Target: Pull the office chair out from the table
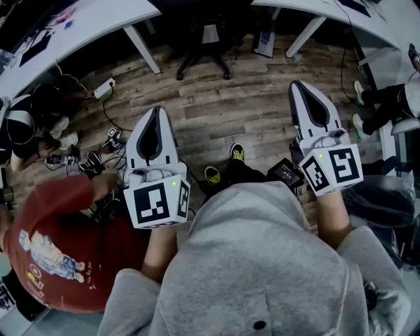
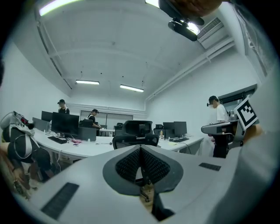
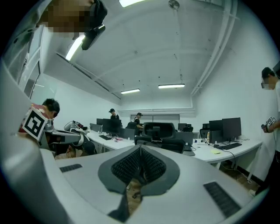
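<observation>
The black office chair (image 1: 203,36) stands tucked against the white table (image 1: 98,23) at the far side of the wooden floor; its star base shows in the head view. Both gripper views show its headrest and back straight ahead, chair (image 2: 135,133) and chair (image 3: 159,133), some way off. My left gripper (image 1: 157,111) and right gripper (image 1: 299,85) are held level side by side, well short of the chair. Each is shut with nothing between its pads, as the left gripper (image 2: 141,148) and right gripper (image 3: 140,148) show in their own views.
A person in a red shirt (image 1: 52,249) crouches at the lower left beside cables and a power strip (image 1: 104,88). Another person's legs (image 1: 384,105) are at the right. A second white table (image 1: 328,10) stands at the back right. Monitors (image 2: 65,124) sit on the desks.
</observation>
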A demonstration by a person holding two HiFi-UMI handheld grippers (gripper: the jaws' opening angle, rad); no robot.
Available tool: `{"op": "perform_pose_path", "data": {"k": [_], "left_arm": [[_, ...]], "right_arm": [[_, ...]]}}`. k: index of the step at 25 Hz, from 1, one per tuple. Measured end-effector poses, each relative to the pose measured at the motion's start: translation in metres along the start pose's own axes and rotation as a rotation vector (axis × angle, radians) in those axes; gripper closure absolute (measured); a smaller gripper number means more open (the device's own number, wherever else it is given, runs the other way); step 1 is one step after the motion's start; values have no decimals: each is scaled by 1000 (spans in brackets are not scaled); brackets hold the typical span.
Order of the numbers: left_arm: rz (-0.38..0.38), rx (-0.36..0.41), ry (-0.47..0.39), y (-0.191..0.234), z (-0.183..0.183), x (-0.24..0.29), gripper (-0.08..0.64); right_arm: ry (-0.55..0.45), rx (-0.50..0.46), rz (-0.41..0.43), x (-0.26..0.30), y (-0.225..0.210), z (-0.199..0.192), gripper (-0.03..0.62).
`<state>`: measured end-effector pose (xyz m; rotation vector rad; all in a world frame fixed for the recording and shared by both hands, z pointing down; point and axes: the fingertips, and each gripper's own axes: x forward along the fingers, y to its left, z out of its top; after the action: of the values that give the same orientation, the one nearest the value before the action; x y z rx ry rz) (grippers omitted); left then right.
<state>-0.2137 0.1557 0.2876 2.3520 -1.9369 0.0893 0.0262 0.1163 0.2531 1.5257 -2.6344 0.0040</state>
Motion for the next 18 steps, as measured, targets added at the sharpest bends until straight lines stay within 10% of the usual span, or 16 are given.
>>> {"op": "perform_pose_path", "data": {"k": [18], "left_arm": [[29, -9, 13, 27, -14, 19, 548]], "right_arm": [[-16, -63, 67, 51, 24, -8, 565]]}}
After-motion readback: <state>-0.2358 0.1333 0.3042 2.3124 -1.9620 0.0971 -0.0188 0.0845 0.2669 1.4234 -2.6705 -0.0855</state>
